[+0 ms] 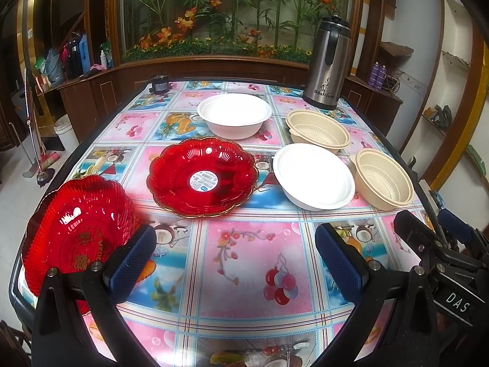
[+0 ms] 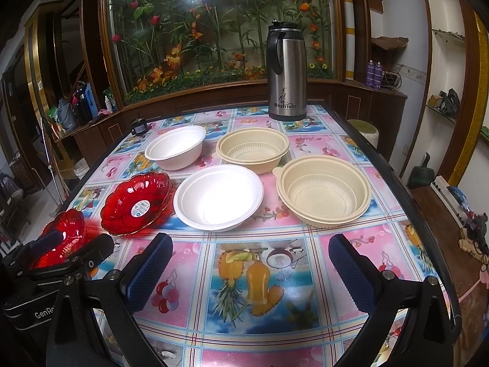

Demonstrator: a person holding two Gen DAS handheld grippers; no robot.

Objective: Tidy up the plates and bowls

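Two red glass plates lie on the table: one with a sticker (image 1: 201,177) (image 2: 137,203) near the middle, one with gold lettering (image 1: 76,229) (image 2: 64,238) at the front left corner. Further right stand two white bowls (image 1: 235,116) (image 1: 314,177) and two beige ribbed bowls (image 1: 318,131) (image 1: 385,177). My left gripper (image 1: 237,257) is open over bare tablecloth; its left finger (image 1: 134,257) overlaps the lettered plate's edge, and nothing is between the fingers. My right gripper (image 2: 250,275) is open and holds nothing, in front of the near white bowl (image 2: 218,197) and near beige bowl (image 2: 324,189).
A steel thermos jug (image 1: 330,61) (image 2: 287,73) stands at the table's far right. A small dark object (image 1: 159,84) sits at the far left edge. The table (image 2: 397,244) drops off close on the right and left. Wooden cabinets and a flower display stand behind.
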